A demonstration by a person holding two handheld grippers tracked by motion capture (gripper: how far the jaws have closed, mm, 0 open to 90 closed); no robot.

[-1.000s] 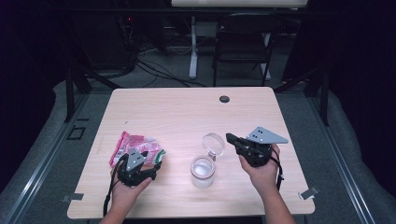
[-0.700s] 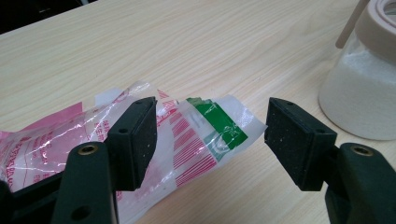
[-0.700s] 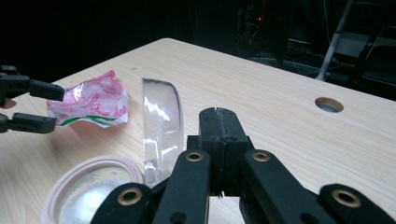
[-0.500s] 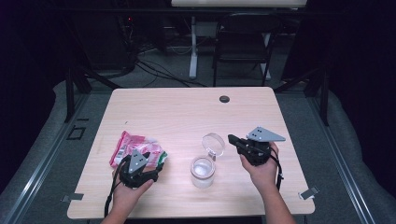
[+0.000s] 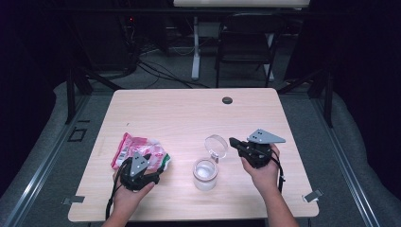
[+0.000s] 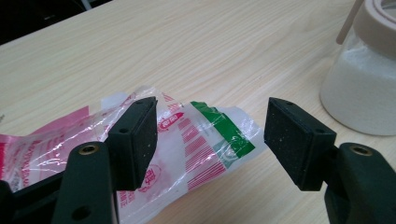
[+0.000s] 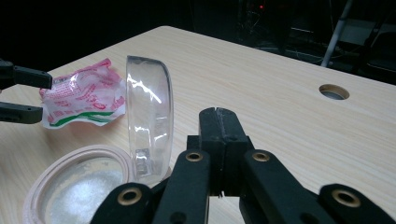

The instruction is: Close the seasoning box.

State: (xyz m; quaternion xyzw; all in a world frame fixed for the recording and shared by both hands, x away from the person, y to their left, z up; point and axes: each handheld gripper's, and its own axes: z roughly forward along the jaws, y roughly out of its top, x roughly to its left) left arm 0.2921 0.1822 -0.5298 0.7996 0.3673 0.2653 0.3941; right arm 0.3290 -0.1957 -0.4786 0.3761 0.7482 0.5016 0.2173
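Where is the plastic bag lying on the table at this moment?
In the high view the plastic bag lies on the table's left front part, just ahead of the open left gripper, left of the glass jar.

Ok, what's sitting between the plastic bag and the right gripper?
In the high view, the open jar with its clear hinged lid stands between the bag and right gripper.

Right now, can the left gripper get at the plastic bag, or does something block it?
Probably yes: the left gripper is open right at the plastic bag, nothing between.
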